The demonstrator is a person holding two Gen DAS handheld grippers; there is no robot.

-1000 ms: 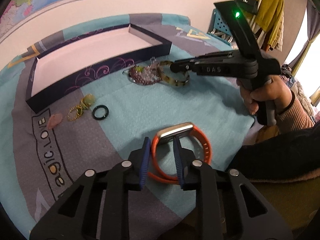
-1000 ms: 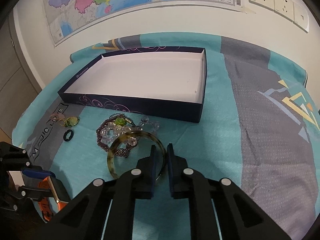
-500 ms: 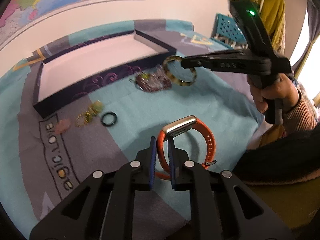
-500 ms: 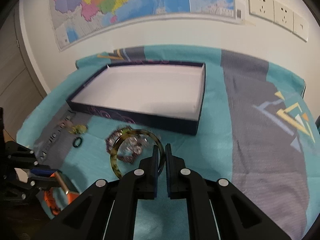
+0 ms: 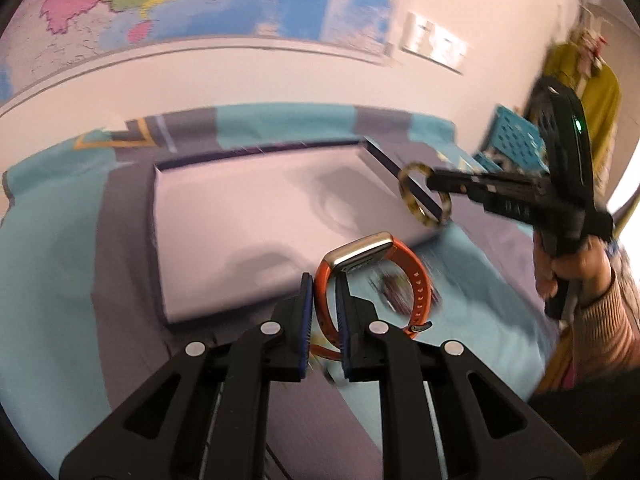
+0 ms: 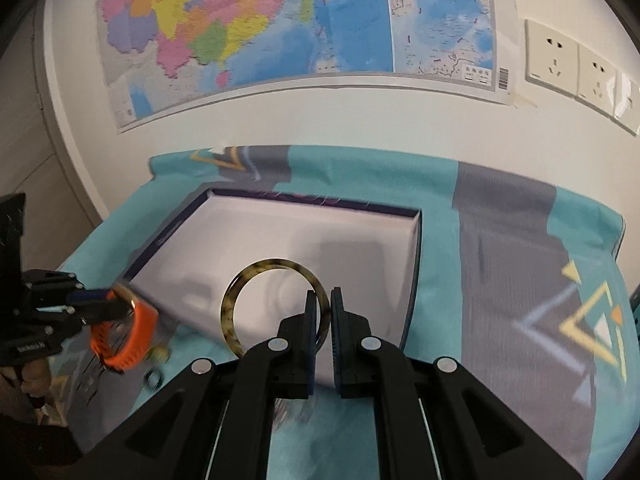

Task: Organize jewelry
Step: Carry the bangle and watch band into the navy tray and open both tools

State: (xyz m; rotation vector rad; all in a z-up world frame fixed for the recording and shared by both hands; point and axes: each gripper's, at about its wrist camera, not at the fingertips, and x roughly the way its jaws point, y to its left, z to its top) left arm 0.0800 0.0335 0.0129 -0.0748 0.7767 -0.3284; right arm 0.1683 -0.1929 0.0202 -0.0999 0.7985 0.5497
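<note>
Left tongs point(image 5: 323, 300) clamp orange smartwatch point(image 5: 372, 280), right tongs point(image 6: 325, 312) pinch tortoiseshell bangle point(image 6: 275, 304); both over white tray point(image 6: 304, 236) — lower before releasing, apart.

I see a white wall point(image 6: 360, 120) with a colourful map point(image 6: 280, 20), wall sockets point(image 6: 576, 68), and a yellow garment point(image 5: 600, 92) hanging.

The left hand-held gripper point(image 5: 323, 300) is pointing steeply downward, its jaws clamping a strap, having just closed further; the right hand-held gripper point(image 6: 325, 322) is angling down likewise, jaws pinched on a ring, a hand point(image 5: 572, 268) gripping its handle
</note>
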